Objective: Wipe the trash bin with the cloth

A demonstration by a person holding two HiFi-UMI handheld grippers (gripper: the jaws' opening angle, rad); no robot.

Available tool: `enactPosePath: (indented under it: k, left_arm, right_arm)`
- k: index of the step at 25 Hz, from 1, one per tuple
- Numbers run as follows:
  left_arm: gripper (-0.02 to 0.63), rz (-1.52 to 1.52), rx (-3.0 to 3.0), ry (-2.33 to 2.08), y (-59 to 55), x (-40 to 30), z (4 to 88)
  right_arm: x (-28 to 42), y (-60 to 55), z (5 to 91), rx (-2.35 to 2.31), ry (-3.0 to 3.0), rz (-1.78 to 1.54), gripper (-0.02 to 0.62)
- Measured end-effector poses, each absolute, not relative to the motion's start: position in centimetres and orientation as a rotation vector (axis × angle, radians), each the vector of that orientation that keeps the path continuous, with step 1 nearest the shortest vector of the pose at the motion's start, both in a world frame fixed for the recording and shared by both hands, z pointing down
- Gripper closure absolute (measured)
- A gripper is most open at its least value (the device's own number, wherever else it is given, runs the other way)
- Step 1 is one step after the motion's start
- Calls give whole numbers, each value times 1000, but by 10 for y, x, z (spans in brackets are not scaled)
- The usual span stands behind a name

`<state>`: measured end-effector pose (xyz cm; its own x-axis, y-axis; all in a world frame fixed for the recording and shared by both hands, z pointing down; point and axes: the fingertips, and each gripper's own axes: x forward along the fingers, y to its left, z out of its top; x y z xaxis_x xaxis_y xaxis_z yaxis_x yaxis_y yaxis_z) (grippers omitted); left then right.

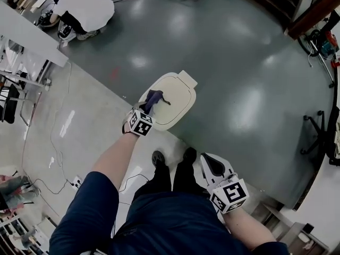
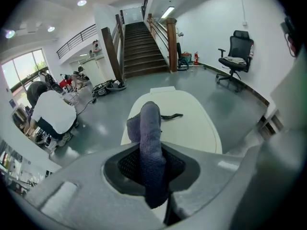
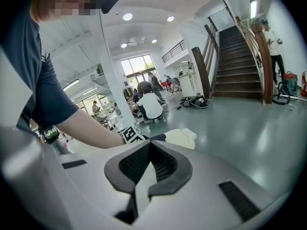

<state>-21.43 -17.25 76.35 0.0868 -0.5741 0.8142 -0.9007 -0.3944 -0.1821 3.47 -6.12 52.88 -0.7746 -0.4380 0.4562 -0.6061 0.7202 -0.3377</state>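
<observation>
The trash bin (image 1: 178, 102) stands on the floor in front of my feet; only its cream oval lid (image 2: 192, 123) shows. My left gripper (image 1: 147, 110) is at the lid's near left edge, shut on a purple cloth (image 1: 153, 98). The cloth (image 2: 149, 143) stands up between the jaws and drapes onto the lid, with a dark thread trailing to the right. My right gripper (image 1: 214, 165) hangs by my right leg, apart from the bin, shut with nothing in it. In the right gripper view (image 3: 149, 164) the lid (image 3: 183, 138) lies beyond the left arm.
A person in a white shirt (image 1: 85, 4) crouches at the far left. Cables (image 1: 56, 142) run over the pale floor on the left. A black stand (image 1: 316, 134) is at the right, with an office chair (image 2: 237, 56) and stairs (image 2: 141, 47) beyond the bin.
</observation>
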Motion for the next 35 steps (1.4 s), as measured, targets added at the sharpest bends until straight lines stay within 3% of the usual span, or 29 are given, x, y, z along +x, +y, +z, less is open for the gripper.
enactPosePath:
  k: [12,17,35]
  left_arm:
    - [554,1269,2223,-1057,-80,-96,773]
    - [554,1114,2247,-1043,-59,-80,738]
    - [554,210,2459,-1421,-34,-92,413]
  right_arm:
    - [15,-52,503,773,-2614,641,591]
    - [9,-52,490,779,-2644,615,591]
    - [-29,-63,429,740,-2821,452,591]
